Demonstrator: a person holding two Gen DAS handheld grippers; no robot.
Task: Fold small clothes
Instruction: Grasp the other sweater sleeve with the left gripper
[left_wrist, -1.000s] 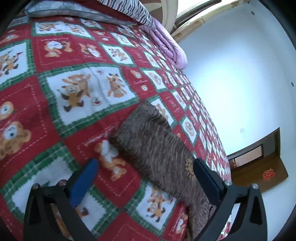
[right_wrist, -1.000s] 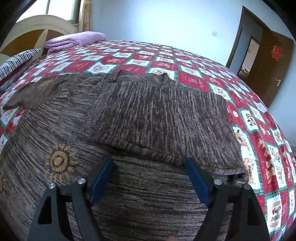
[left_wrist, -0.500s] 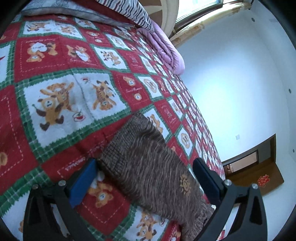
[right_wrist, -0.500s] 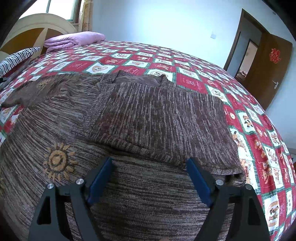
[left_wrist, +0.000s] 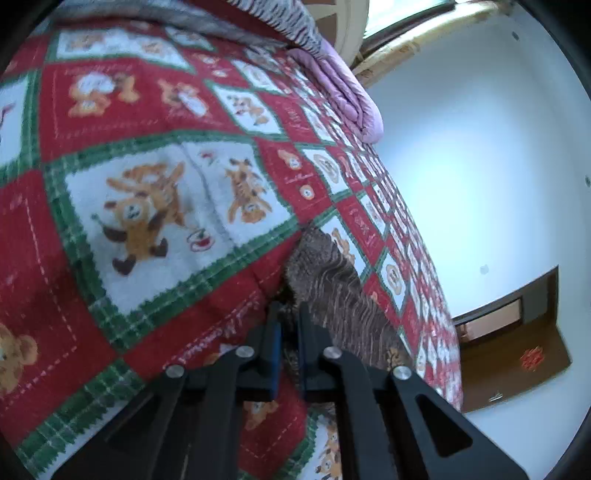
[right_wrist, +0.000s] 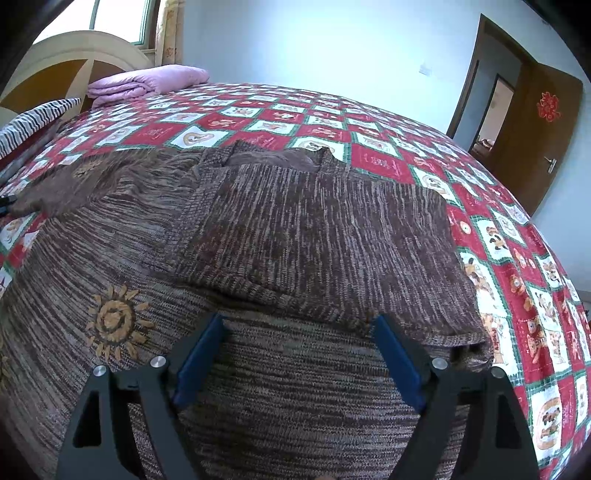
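- The brown knit sweater (right_wrist: 317, 236) is lying spread across the bed (right_wrist: 373, 129), on its red, green and white quilt, with one side already folded in over the body and the other sleeve (left_wrist: 332, 284) stretching out toward the left.
- The left gripper (left_wrist: 289, 325) is pinching the end of that sleeve: its jaws have just been closing and are now nearly together with the cuff between them.
- The right gripper (right_wrist: 299, 354) is hovering over the lower body of the sweater, jaws standing wide and gripping nothing.
- The knit is looking soft, limp and fairly thick, probably light enough for one gripper, though likely to sag and drag on the fleecy quilt.
- The ribbed cuff and hem are seeming the firmest places to grip; loose knit elsewhere may stretch or bunch.
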